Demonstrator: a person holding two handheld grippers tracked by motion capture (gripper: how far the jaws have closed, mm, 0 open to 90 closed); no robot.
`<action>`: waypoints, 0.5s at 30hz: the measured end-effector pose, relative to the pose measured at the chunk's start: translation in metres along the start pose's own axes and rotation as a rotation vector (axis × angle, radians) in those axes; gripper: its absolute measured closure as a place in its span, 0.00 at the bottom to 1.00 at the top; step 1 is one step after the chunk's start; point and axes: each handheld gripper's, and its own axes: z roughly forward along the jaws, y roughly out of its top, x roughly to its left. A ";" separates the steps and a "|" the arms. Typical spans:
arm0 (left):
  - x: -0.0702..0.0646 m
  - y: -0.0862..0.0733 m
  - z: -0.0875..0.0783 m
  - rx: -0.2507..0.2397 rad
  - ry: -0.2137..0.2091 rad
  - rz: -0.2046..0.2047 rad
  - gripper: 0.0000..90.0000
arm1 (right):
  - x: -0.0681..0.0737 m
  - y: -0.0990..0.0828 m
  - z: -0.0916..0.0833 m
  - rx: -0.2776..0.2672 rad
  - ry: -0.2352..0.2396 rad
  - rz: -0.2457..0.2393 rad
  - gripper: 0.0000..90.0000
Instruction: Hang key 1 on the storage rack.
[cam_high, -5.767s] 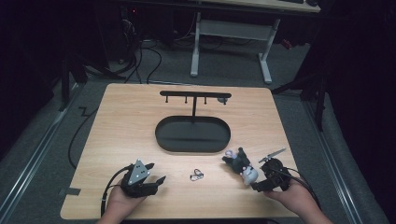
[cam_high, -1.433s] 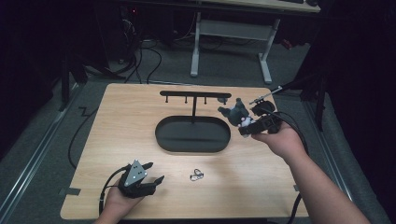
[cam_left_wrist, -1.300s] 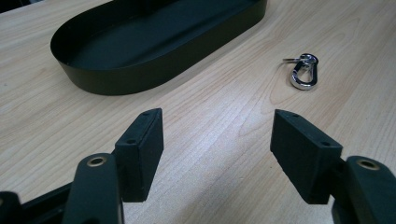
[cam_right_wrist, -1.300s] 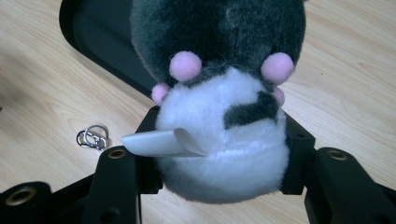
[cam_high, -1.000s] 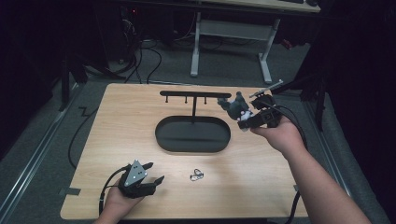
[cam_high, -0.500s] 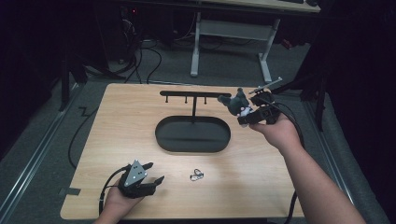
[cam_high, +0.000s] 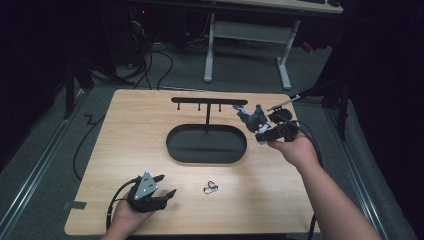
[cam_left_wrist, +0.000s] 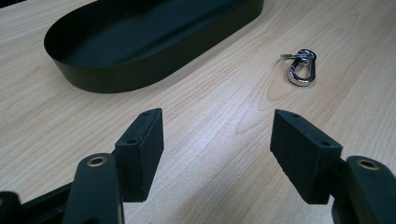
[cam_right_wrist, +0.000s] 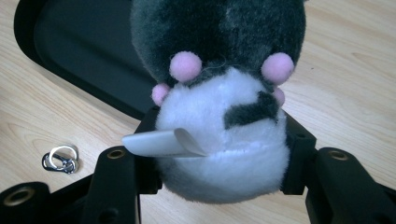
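A small grey and white plush toy (cam_high: 251, 118) with pink paws is clamped between the jaws of my right gripper (cam_high: 259, 129), which is shut on it. It hangs above the table by the right end of the black hook rack (cam_high: 209, 101), just beyond the right end of the black oval tray (cam_high: 175, 150). In the right gripper view the plush toy (cam_right_wrist: 224, 116) bulges between the pads, a white tag sticking out at its left. My left gripper (cam_high: 165, 185) rests open at the front left, with nothing between its jaws (cam_left_wrist: 217, 149).
A silver carabiner (cam_high: 211, 188) with a key ring lies on the wood in front of the tray, to the right of my left gripper; it also appears as the carabiner (cam_left_wrist: 301, 70) (cam_right_wrist: 60, 158). Cables trail off the table's left side.
My right hand carried the plush toy from the front right of the table to the right end of the rack, then sank a little. The left gripper has stayed put.
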 end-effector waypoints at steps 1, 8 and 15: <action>0.000 0.000 0.000 0.000 0.000 0.000 0.39 | 0.001 -0.001 0.006 0.006 0.000 -0.003 0.52; 0.000 0.000 0.000 0.001 0.002 0.000 0.40 | 0.002 -0.001 0.023 0.011 0.010 0.005 0.51; 0.000 0.000 0.000 0.002 0.001 0.002 0.40 | 0.001 0.001 0.040 0.000 0.019 0.030 0.49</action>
